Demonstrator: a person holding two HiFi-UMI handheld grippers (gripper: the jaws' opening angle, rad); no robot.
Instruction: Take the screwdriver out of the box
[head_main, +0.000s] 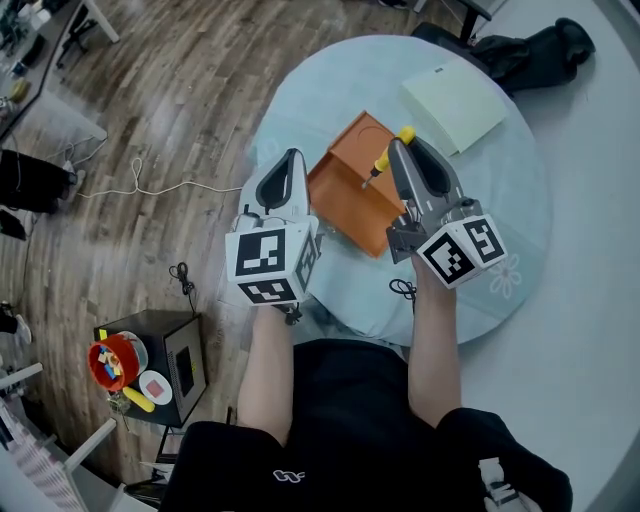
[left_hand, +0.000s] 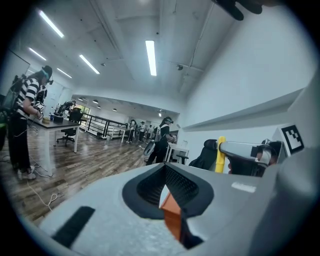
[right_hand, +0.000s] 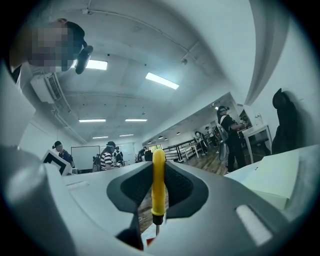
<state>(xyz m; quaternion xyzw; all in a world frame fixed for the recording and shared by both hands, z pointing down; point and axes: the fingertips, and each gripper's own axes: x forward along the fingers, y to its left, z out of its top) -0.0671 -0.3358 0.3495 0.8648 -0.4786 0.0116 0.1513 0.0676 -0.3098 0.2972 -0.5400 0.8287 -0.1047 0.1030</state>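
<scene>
An open orange box (head_main: 350, 190) lies on the round table with the pale blue cloth (head_main: 520, 200). My left gripper (head_main: 293, 158) is at the box's left edge. In the left gripper view its jaws (left_hand: 167, 192) are closed on an orange corner of the box (left_hand: 174, 217). My right gripper (head_main: 398, 148) hangs over the far side of the box, shut on the yellow handle of a screwdriver (head_main: 385, 160). The metal tip slants down toward the box. In the right gripper view the screwdriver (right_hand: 158, 185) stands upright between the pads, tip down.
A pale green flat lid (head_main: 455, 105) lies on the table beyond the box. A black bag (head_main: 530, 50) sits at the table's far edge. On the wooden floor to the left stand a black cabinet (head_main: 160, 365), a red tub (head_main: 113, 362) and a loose cable (head_main: 130, 185).
</scene>
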